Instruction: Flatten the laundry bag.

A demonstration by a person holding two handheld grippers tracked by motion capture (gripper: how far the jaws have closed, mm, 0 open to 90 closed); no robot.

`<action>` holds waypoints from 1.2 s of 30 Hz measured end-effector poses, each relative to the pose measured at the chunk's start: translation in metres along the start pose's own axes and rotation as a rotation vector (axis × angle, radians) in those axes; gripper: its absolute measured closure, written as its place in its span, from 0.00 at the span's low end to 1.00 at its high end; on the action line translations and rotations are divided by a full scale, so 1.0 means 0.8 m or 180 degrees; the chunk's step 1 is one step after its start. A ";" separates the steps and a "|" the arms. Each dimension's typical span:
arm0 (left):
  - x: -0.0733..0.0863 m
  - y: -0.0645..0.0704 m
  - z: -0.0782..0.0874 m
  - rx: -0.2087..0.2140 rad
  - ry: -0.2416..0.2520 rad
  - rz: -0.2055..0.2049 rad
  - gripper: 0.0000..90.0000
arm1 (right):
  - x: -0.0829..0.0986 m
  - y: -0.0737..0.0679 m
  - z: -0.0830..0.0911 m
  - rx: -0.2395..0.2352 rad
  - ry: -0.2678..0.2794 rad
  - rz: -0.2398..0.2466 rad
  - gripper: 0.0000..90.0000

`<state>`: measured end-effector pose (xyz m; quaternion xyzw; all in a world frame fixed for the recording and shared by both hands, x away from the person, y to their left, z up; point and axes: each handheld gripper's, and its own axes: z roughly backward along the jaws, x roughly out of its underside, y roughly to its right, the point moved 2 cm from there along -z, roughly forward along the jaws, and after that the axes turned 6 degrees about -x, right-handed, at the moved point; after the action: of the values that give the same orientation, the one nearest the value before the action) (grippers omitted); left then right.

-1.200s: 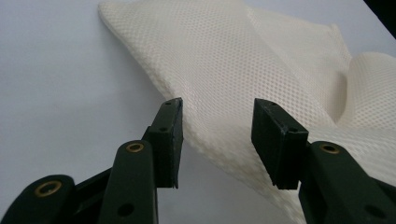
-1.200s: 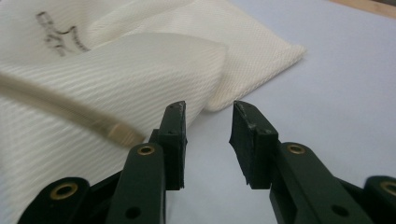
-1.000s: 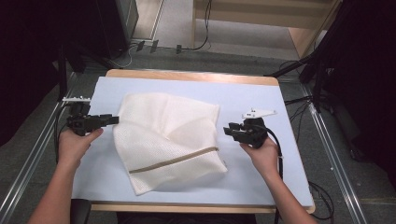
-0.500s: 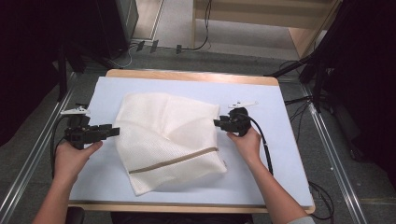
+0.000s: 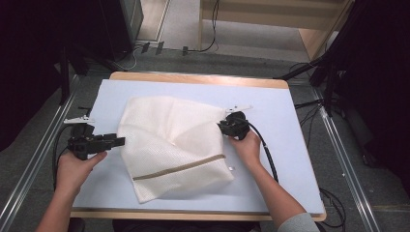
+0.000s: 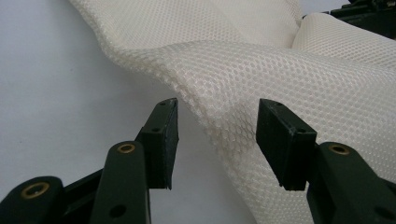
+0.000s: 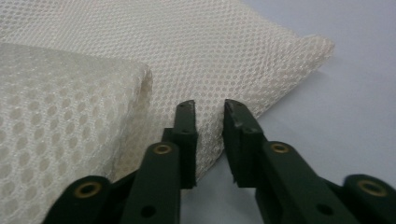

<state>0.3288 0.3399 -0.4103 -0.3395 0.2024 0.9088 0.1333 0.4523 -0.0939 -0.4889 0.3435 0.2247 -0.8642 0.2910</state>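
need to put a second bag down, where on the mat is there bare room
Bare mat lies right of the mesh bag, past the right tool, and along the far edge behind the bag. The near-left corner below the left tool is free too. The middle is crowded.

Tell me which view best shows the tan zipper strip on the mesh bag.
High view: the tan zipper strip runs in full across the mesh bag's near part. The left gripper view and right gripper view give close-ups of white mesh at the jaws, not the strip.
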 end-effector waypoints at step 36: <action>-0.009 0.009 -0.058 0.0112 -0.0232 -0.0142 0.51 | -0.031 0.086 0.105 0.0141 0.0386 -0.0465 0.73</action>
<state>0.3577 0.3114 -0.4351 -0.3083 0.2058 0.9137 0.1668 0.4733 -0.1847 -0.4279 0.3843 0.2473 -0.8654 0.2055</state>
